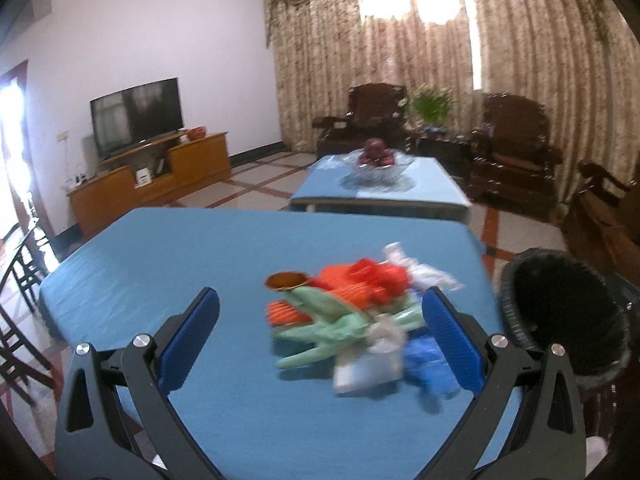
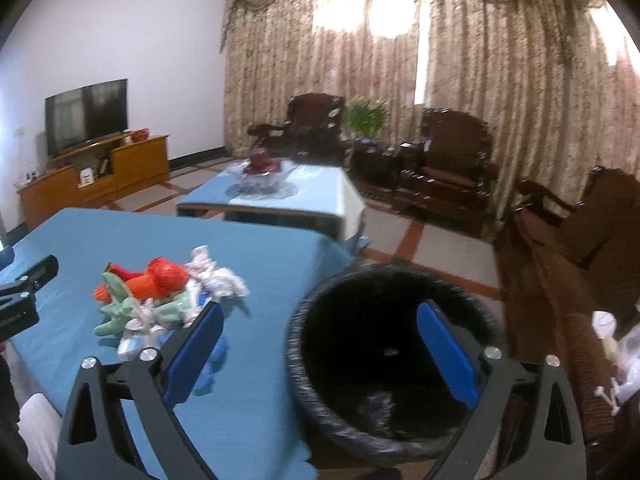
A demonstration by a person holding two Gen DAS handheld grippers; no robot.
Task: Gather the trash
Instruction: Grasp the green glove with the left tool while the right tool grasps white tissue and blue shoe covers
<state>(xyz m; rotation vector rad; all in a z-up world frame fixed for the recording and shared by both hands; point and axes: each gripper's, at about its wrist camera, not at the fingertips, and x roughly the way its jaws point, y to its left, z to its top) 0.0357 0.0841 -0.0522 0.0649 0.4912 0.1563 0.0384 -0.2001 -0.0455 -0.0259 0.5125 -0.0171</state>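
A pile of trash (image 1: 352, 312) lies on the blue table (image 1: 180, 256): red and orange wrappers, pale green pieces, white crumpled paper, a blue bag. My left gripper (image 1: 320, 304) is open and empty, its blue pads either side of the pile, above it. A black-lined trash bin (image 1: 560, 312) stands off the table's right edge. In the right wrist view my right gripper (image 2: 320, 320) is open and empty, over the bin (image 2: 384, 360), with the pile (image 2: 160, 296) to its left. The left gripper's finger (image 2: 28, 284) shows at the far left.
A second blue table (image 1: 384, 192) with a glass fruit bowl (image 1: 376, 164) stands behind. Dark wooden armchairs (image 1: 512, 152) line the curtained wall. A TV cabinet (image 1: 152, 176) is at the left. A brown sofa arm (image 2: 560, 304) is right of the bin.
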